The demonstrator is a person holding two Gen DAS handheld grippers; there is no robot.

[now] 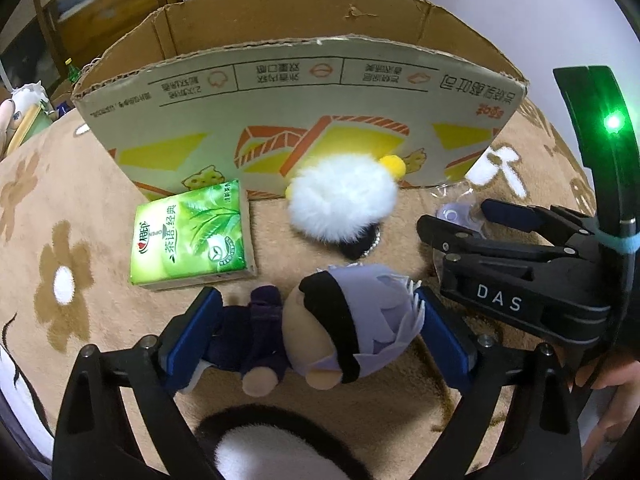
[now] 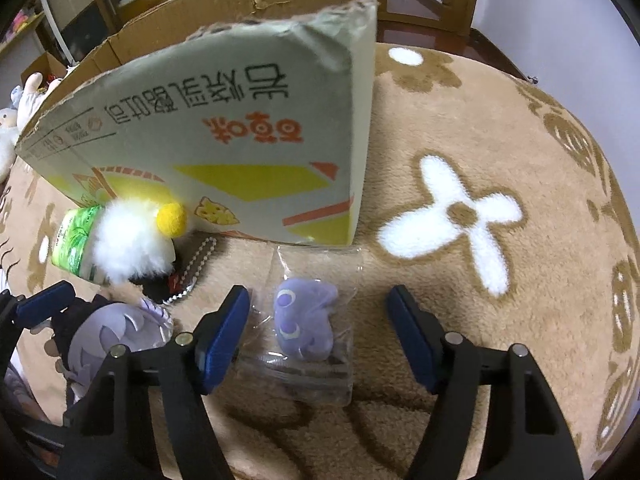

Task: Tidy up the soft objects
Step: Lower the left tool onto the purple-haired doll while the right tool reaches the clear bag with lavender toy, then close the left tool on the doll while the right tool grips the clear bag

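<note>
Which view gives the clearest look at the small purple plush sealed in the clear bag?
The right wrist view. The purple plush lies in its clear bag between the right gripper's open fingers, fully visible. In the left wrist view only a sliver of it shows, behind the right gripper's fingers.

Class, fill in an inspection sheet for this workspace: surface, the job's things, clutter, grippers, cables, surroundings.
Surface: tan fleece blanket with white flower shapes.
Job's things: purple-haired doll; white fluffy toy with yellow pom-pom; purple plush in clear bag; green tissue pack; open cardboard box behind them.
Clutter: bead chain beside the fluffy toy.
Grippers: left gripper straddles the doll, contact unclear; right gripper open around the bagged plush.
Cables: nothing seen.
Surroundings: wooden furniture; more plush toys at the far left.
</note>
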